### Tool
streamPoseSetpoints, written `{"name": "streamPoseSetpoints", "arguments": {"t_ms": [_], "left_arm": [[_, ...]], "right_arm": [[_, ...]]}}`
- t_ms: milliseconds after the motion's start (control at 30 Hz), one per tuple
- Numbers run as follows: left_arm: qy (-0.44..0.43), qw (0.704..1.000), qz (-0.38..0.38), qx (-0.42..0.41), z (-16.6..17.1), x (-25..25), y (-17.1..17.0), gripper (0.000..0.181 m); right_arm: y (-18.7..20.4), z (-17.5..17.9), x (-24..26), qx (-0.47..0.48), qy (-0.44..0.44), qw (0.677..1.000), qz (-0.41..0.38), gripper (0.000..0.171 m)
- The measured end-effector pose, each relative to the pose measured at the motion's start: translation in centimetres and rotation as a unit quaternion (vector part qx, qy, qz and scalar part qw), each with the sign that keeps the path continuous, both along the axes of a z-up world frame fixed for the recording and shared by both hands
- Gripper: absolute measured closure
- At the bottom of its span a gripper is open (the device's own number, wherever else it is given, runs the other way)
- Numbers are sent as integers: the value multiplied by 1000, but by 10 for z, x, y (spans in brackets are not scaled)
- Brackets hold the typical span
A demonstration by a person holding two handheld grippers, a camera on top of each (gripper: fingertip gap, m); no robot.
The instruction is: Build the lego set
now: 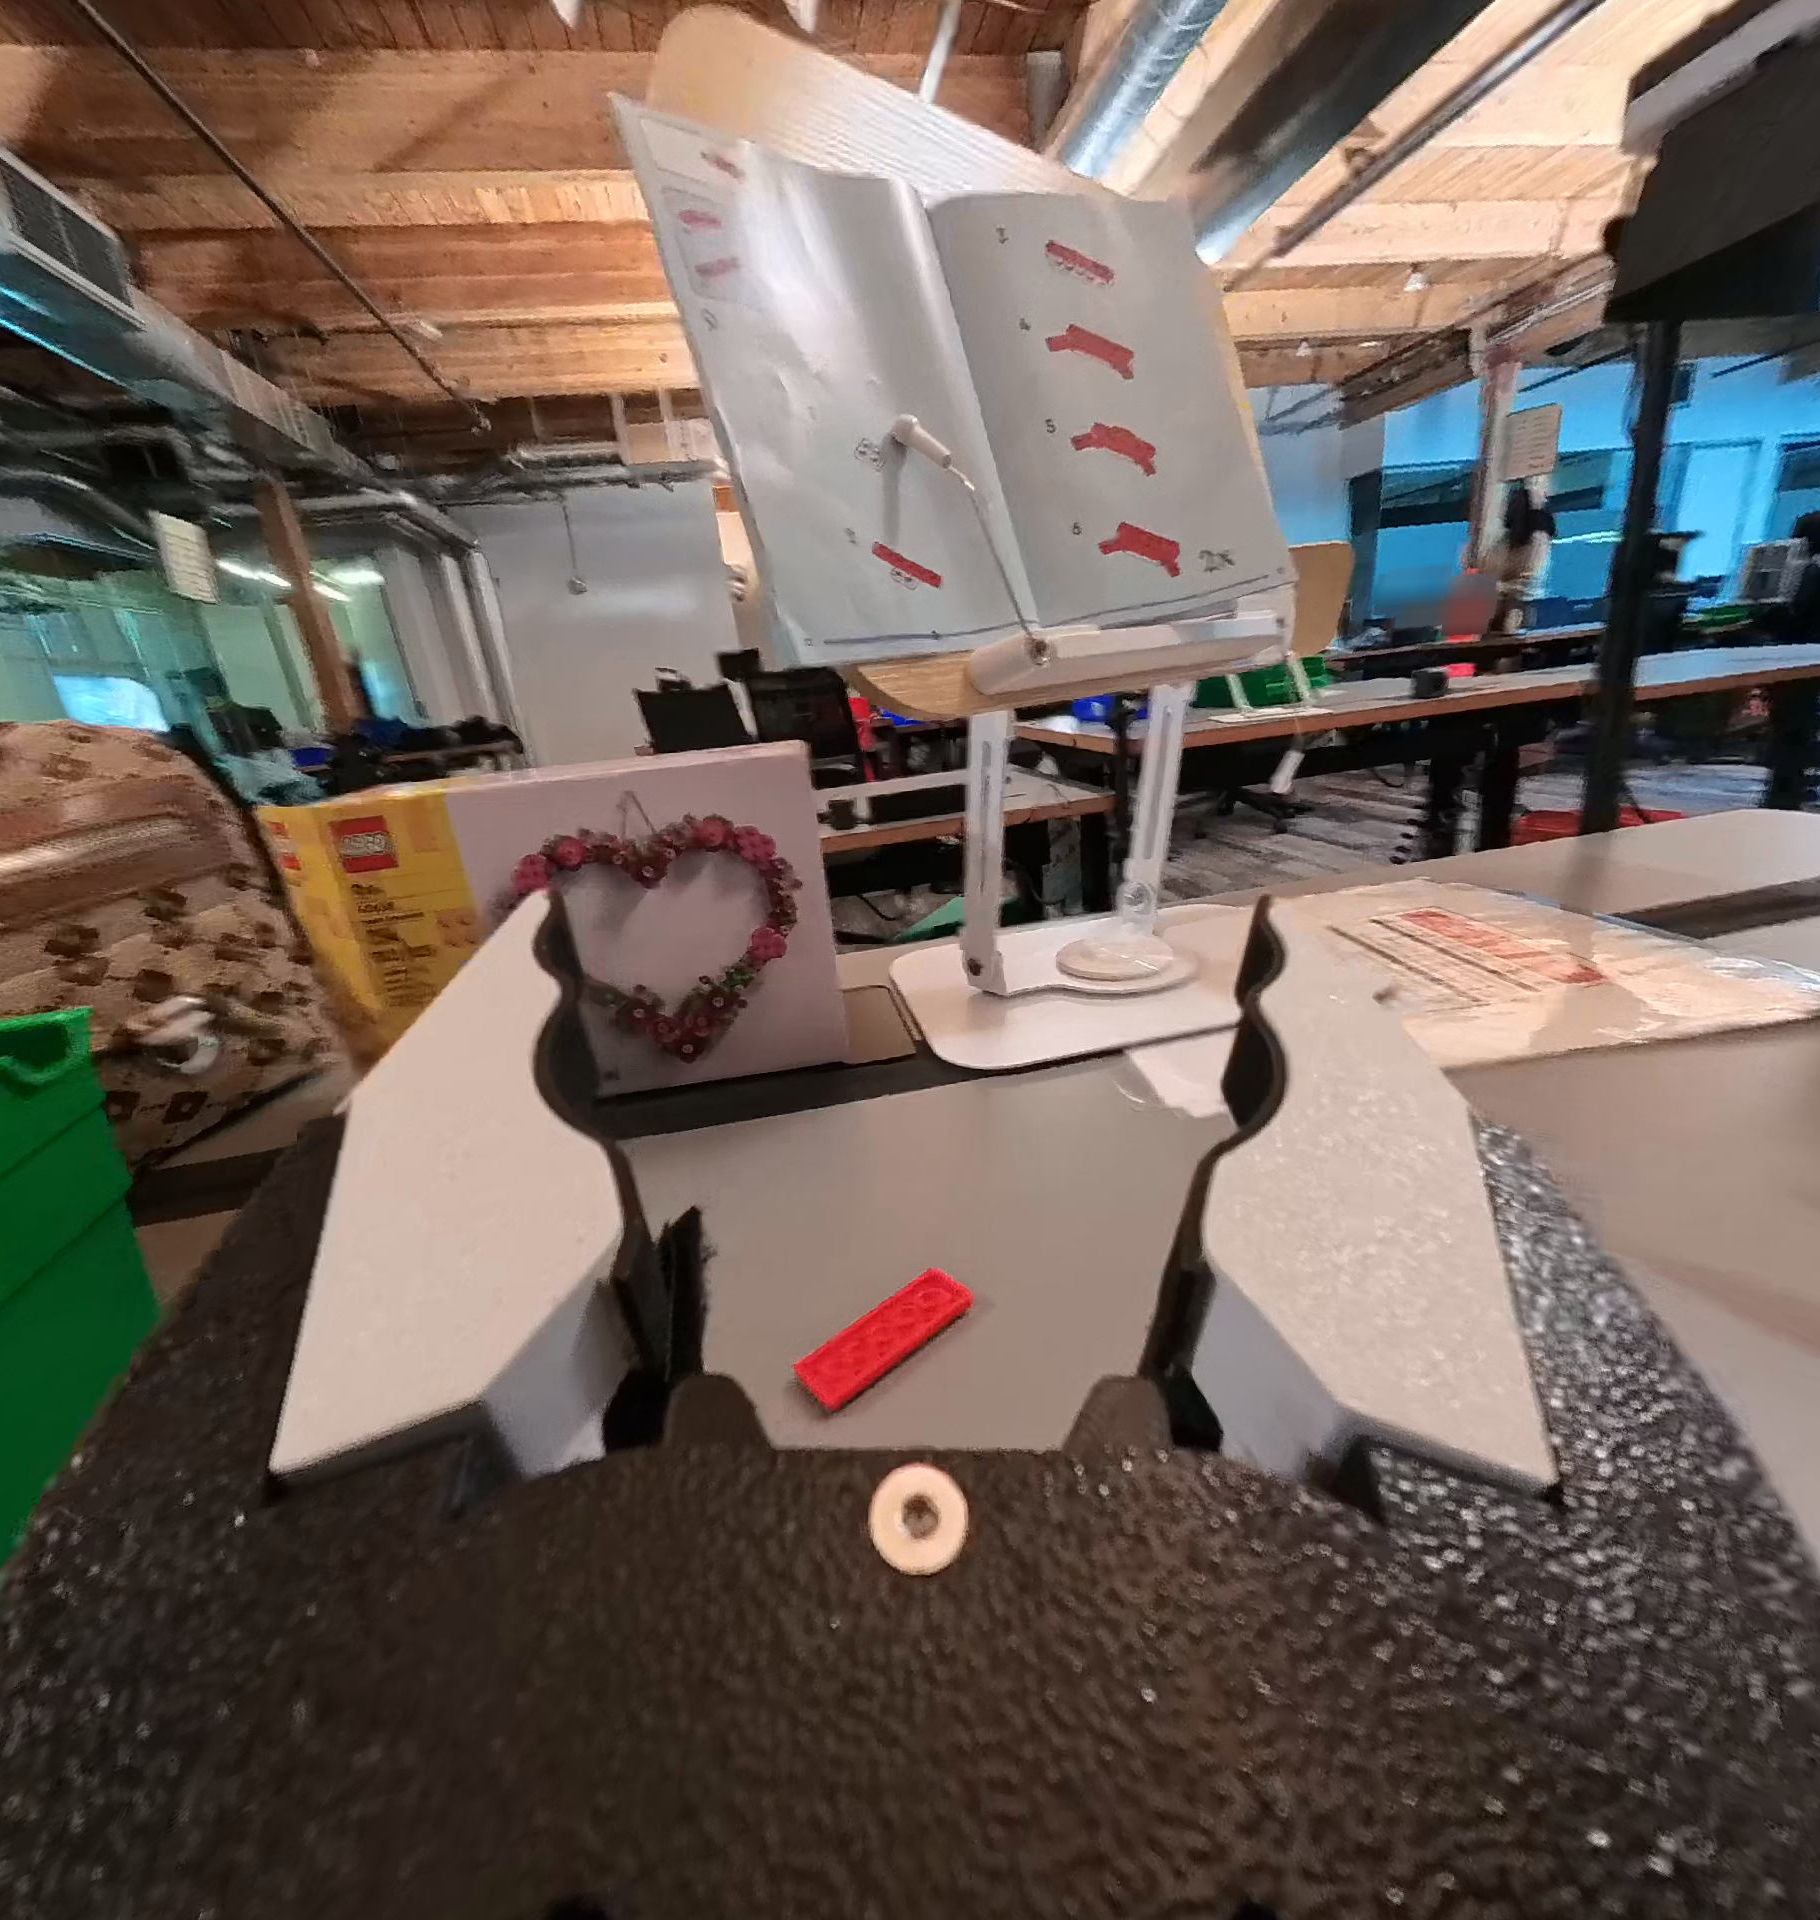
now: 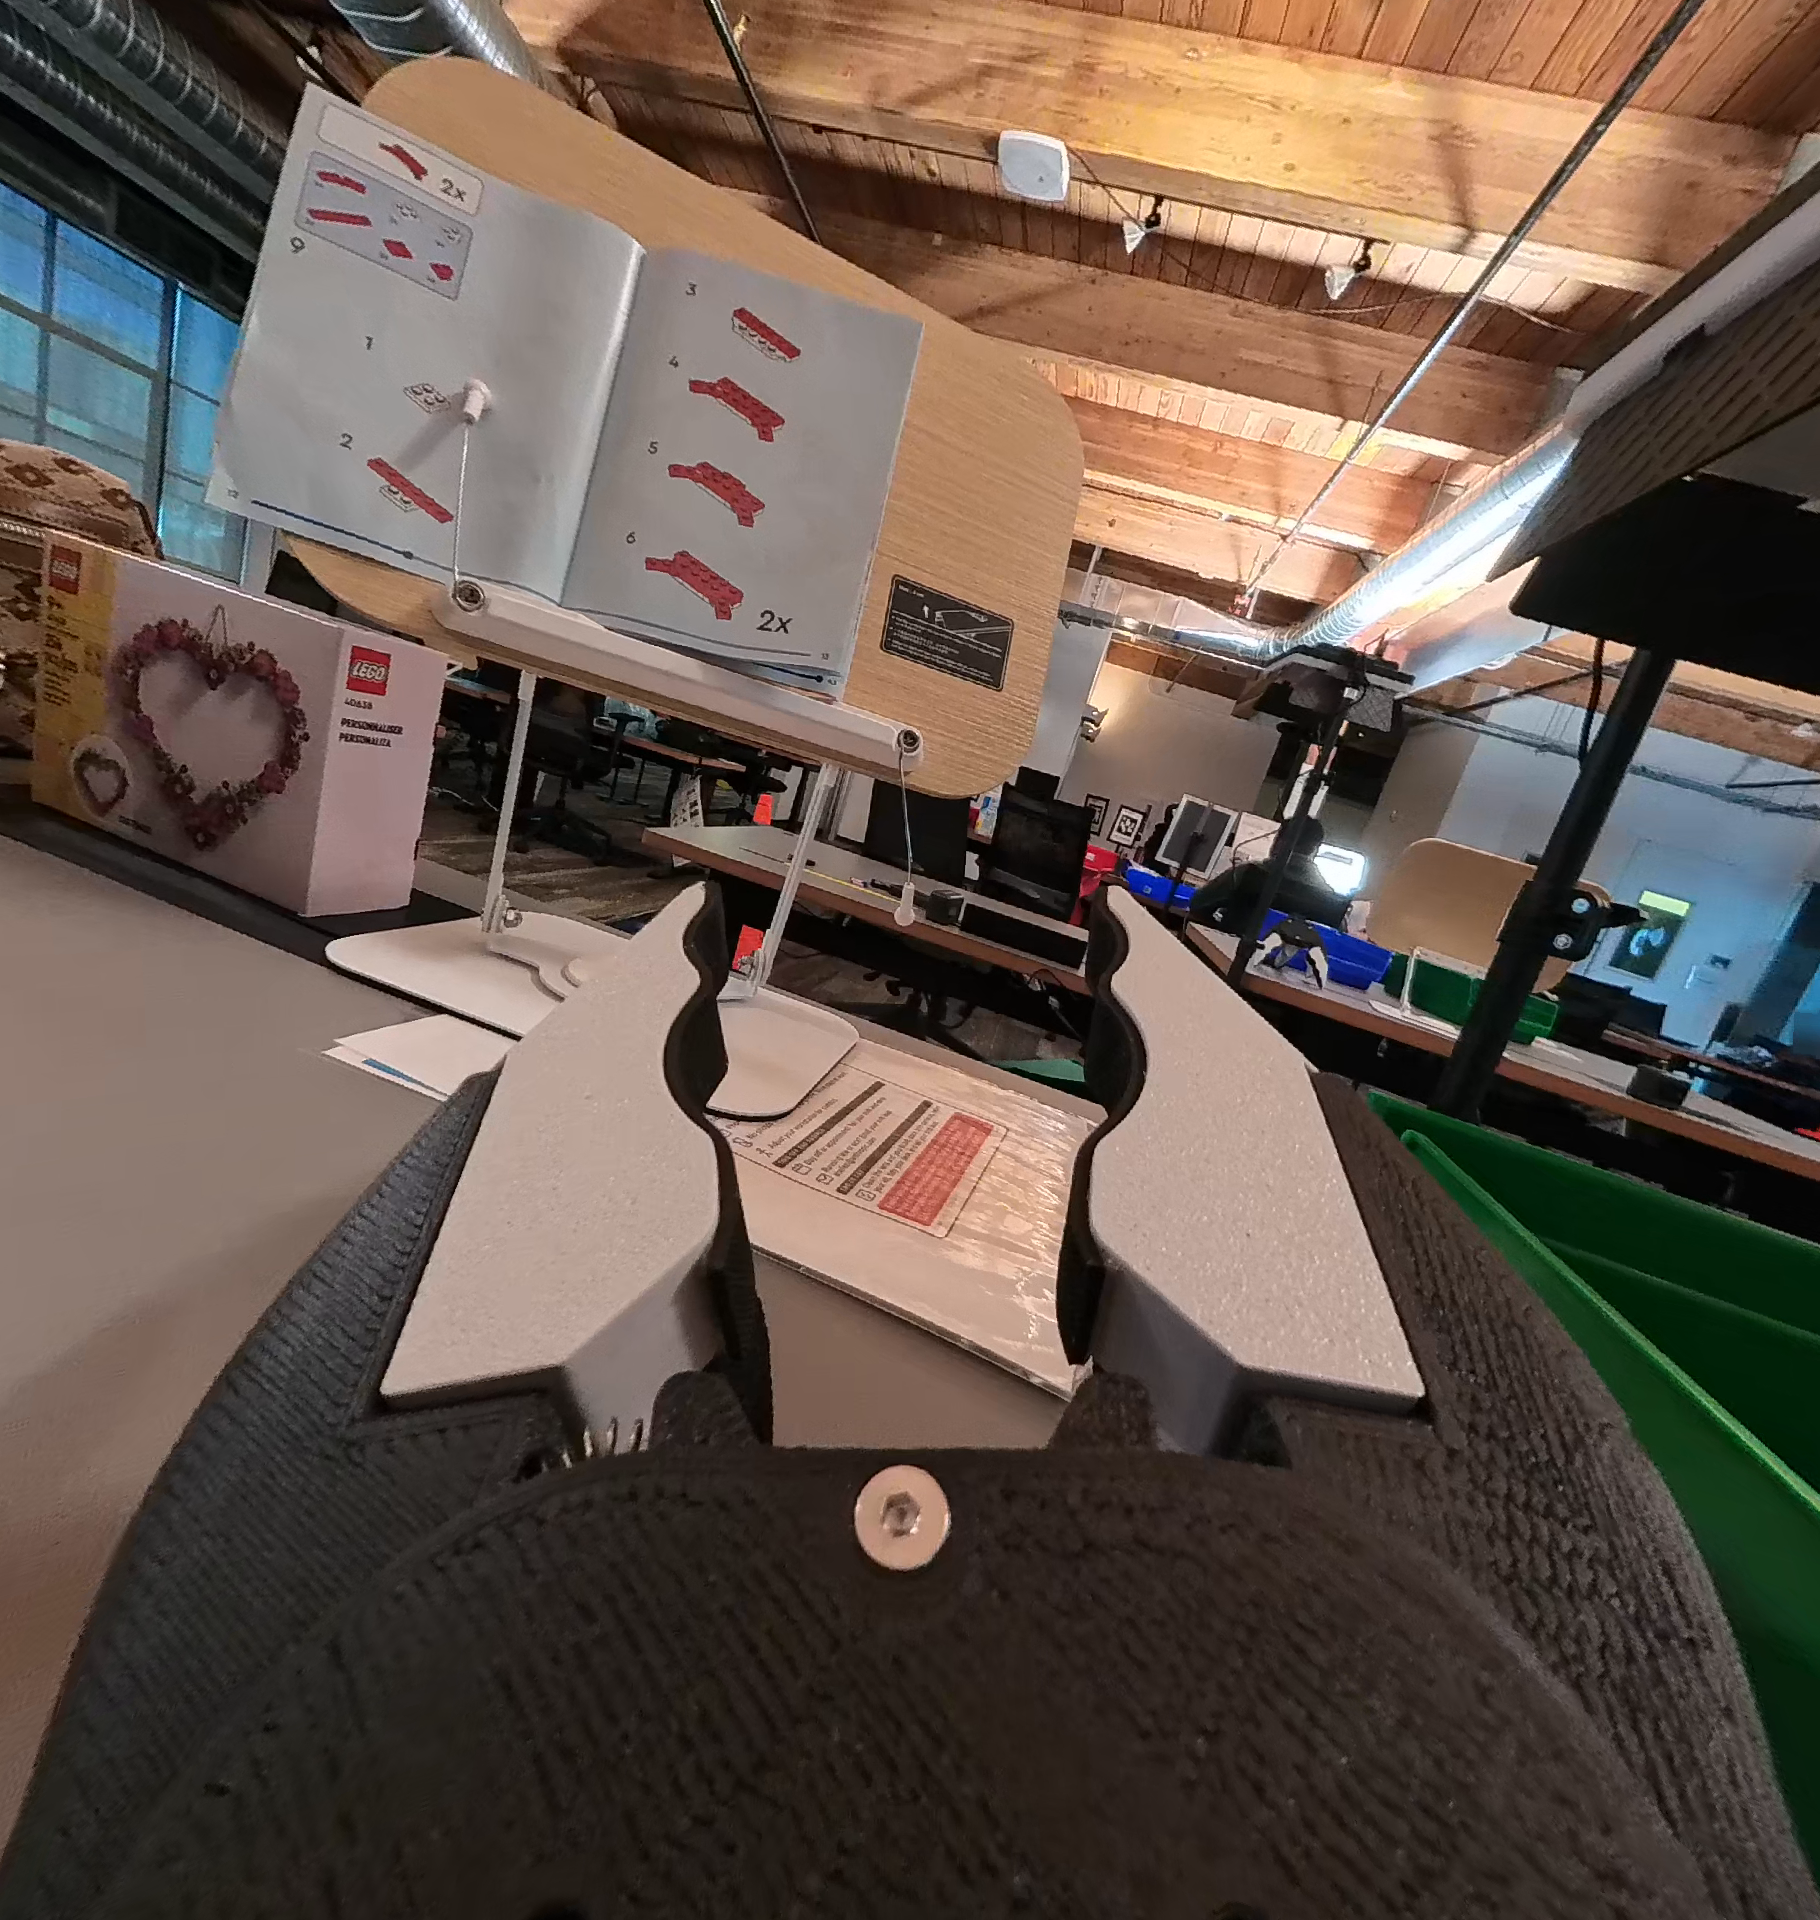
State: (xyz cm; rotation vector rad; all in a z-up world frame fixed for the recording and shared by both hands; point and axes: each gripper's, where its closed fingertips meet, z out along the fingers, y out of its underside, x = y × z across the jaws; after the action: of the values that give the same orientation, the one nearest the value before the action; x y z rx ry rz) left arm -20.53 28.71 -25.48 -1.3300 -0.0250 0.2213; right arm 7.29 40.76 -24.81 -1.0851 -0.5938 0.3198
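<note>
A flat red lego plate (image 1: pixel 883 1338) lies studs-down on the grey table, between the bases of my left gripper's fingers. My left gripper (image 1: pixel 901 935) is open and empty, its fingers wide apart above the table. My right gripper (image 2: pixel 904 914) is open and empty, pointing over a plastic-wrapped sheet (image 2: pixel 916 1195). An open instruction booklet (image 1: pixel 979 416) rests on a white stand with a wooden back; it also shows in the right wrist view (image 2: pixel 573 416). The lego set box with a heart wreath picture (image 1: pixel 677 914) stands at the back; it also shows in the right wrist view (image 2: pixel 231 727).
A green bin (image 1: pixel 23 1247) stands at the left of the left view; another green bin (image 2: pixel 1654 1351) is at the right of the right view. A patterned bag (image 1: pixel 85 883) sits behind the box. The stand's white base (image 1: pixel 1051 997) is on the table. A black post (image 2: pixel 1550 904) rises at right.
</note>
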Motion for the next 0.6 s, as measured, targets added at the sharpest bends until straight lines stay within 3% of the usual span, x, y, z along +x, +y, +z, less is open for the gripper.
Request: {"name": "streamPoseSetpoints", "arguments": {"t_ms": [233, 600], "left_arm": [[-11, 997, 60, 43, 14, -27, -18, 72], [-7, 999, 34, 19, 8, -16, -10, 81]], "right_arm": [[0, 0, 0, 3, -4, 1000, -3, 103], [-1, 1, 1, 5, -1, 1000, -4, 103]]}}
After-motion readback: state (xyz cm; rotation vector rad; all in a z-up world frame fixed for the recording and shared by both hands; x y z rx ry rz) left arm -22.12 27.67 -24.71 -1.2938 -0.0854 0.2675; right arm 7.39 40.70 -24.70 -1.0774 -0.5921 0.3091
